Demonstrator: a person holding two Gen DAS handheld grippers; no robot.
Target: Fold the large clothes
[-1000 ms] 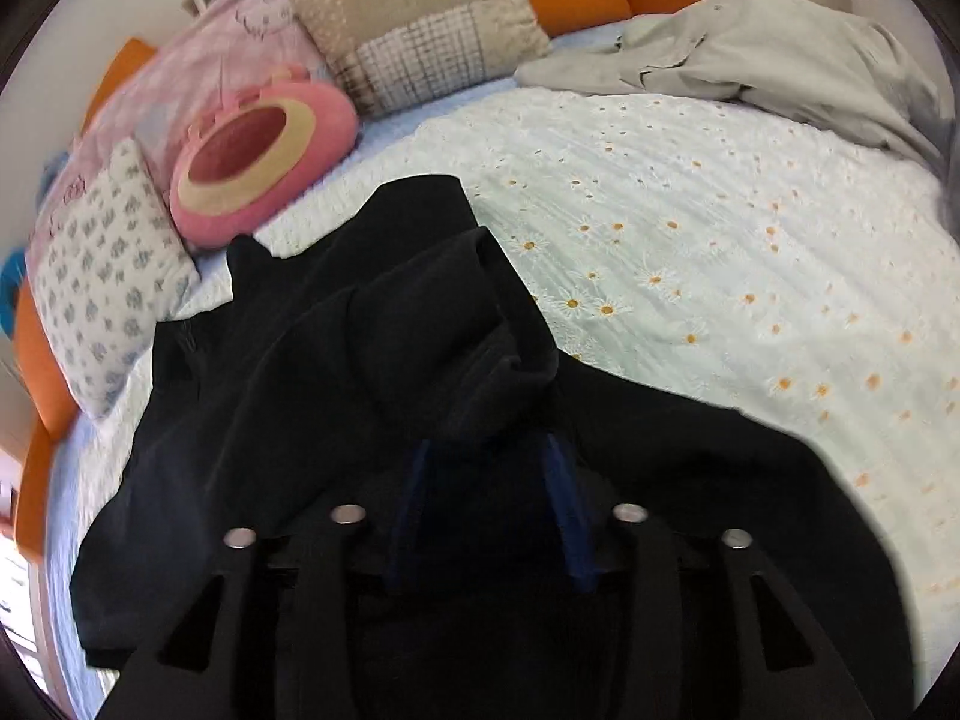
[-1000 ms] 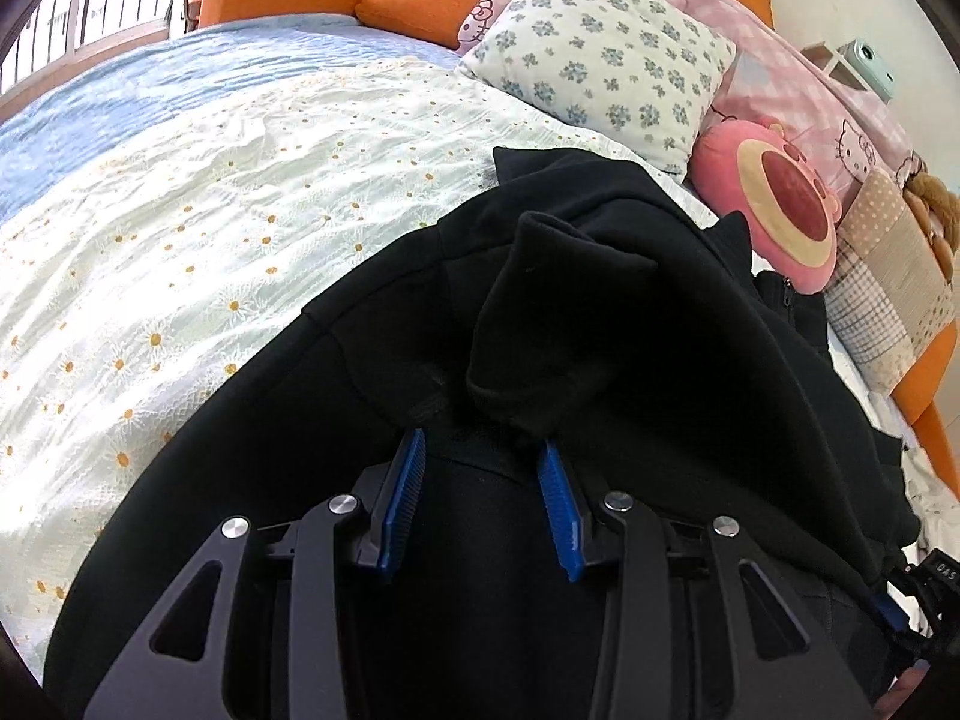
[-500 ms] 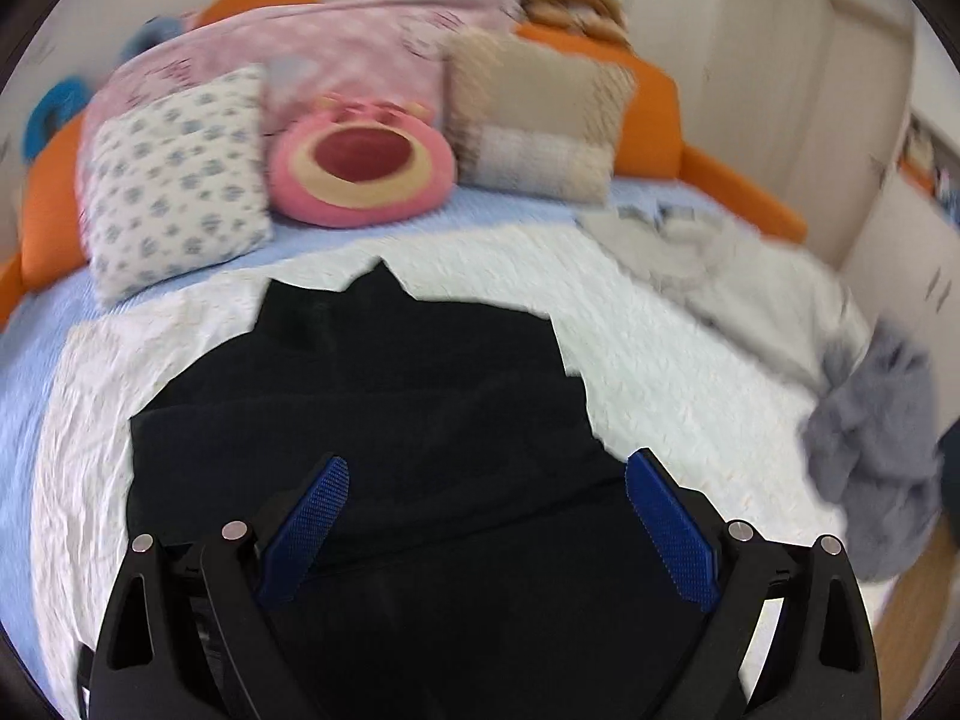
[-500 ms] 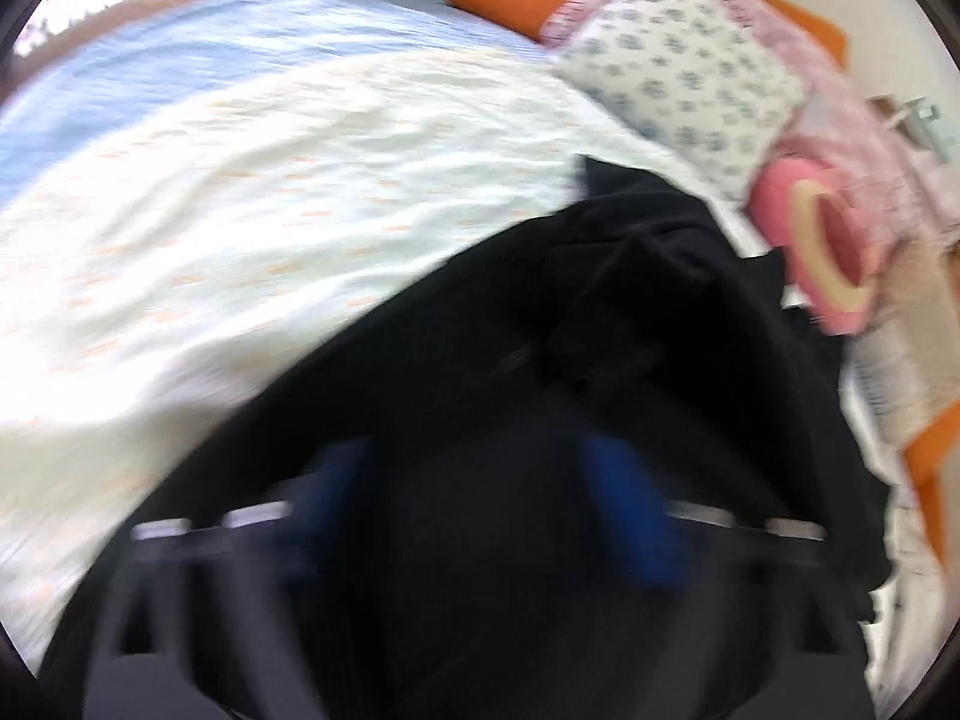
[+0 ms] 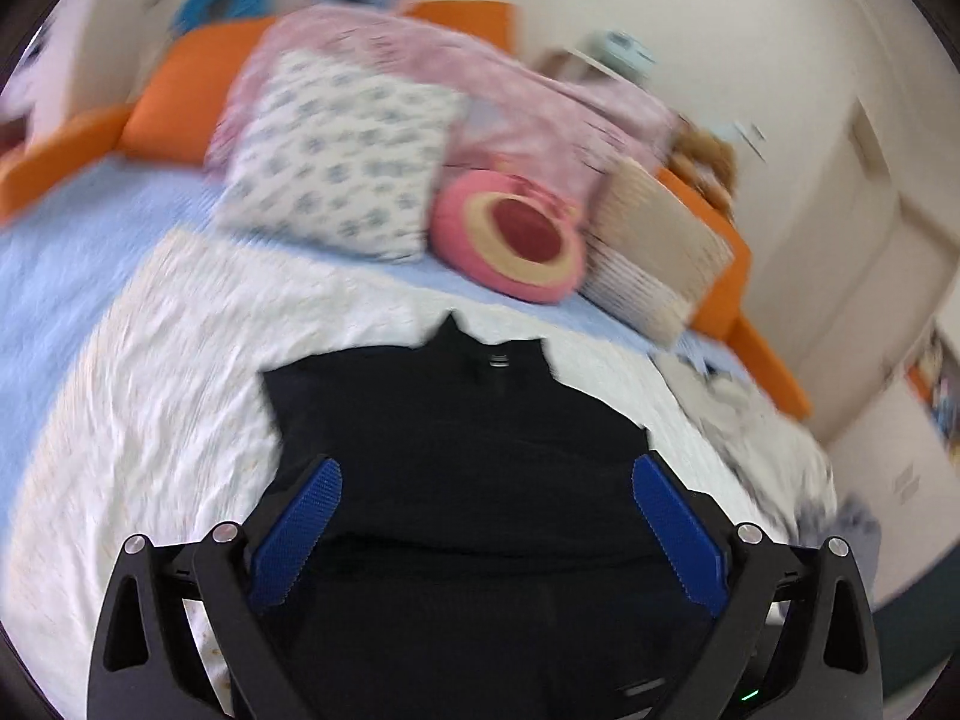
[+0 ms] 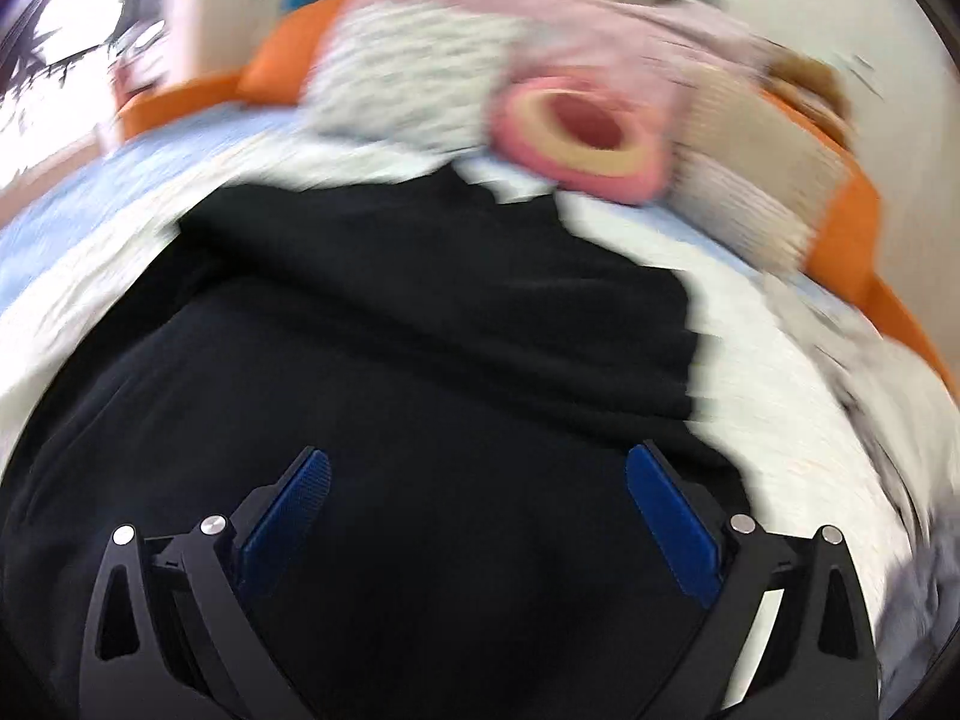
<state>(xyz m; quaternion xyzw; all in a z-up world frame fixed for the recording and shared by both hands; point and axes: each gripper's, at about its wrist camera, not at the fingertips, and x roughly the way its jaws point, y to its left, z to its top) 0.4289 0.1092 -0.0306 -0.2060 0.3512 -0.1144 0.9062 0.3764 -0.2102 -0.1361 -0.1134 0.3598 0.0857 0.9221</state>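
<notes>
Your black garment (image 5: 468,450) lies flat on the white daisy-print bedspread (image 5: 168,396), collar end toward the pillows and hem end toward you — so its long axis runs straight away from both grippers. It looks partly folded already, a layer lying across the body, though blur hides the details. Your left gripper (image 5: 486,534) hovers over the near part with its jaws wide and opening a touch more, nothing between the blue pads (image 5: 300,531). Your right gripper (image 6: 477,525) is spread just as wide and empty, and seems closer to the cloth, which fills its lower view. Judging by this, your next grasp turns on the near hem: both hands reach it by coming down and forward. Beyond the collar sit a floral pillow (image 5: 342,156), a pink round cushion (image 5: 516,234) and a checked pillow (image 5: 654,252).
</notes>
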